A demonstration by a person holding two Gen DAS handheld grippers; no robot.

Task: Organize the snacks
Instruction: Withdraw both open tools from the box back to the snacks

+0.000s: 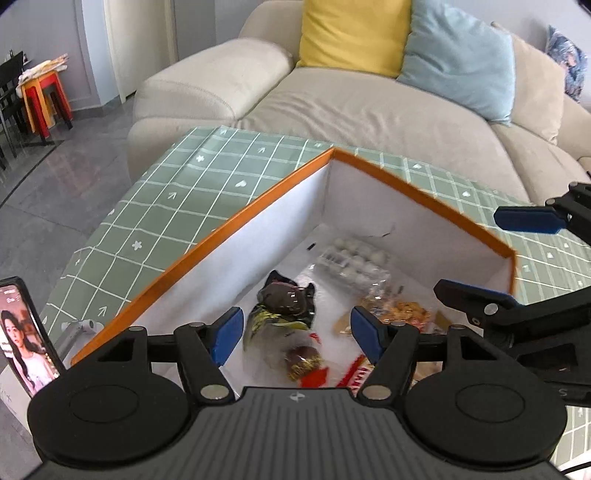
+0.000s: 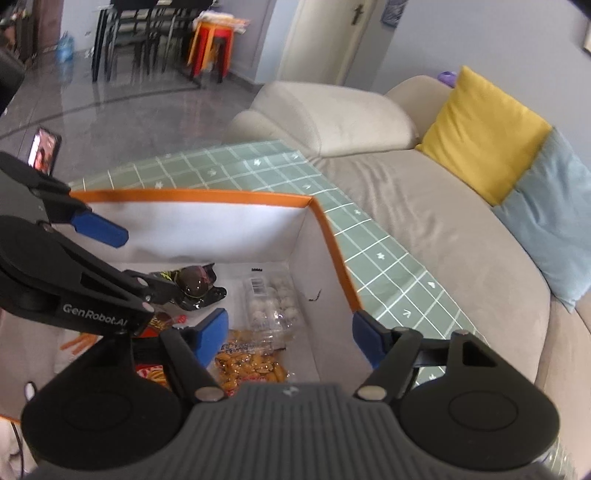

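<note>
An open white box with an orange rim (image 1: 221, 236) (image 2: 332, 236) stands on a green checked tablecloth (image 1: 184, 184). On its floor lie a dark glossy snack bag (image 1: 284, 306) (image 2: 195, 284), a clear pack of white balls (image 1: 354, 258) (image 2: 273, 299), a bag of yellow snacks (image 1: 410, 312) (image 2: 247, 365) and a red packet (image 1: 354, 373) (image 2: 151, 373). My left gripper (image 1: 295, 332) hangs open above the dark bag, with nothing between its pads. My right gripper (image 2: 290, 336) is open over the box's right side, above the yellow snacks, also holding nothing. Each gripper shows at the edge of the other's view.
A phone (image 1: 22, 332) (image 2: 44, 151) leans upright at the table's left edge. A beige sofa (image 1: 332, 103) with a yellow cushion (image 1: 351, 33) and a light blue one (image 1: 461, 62) runs behind the table. Red and yellow stools (image 2: 214, 48) and dark chairs stand across the grey floor.
</note>
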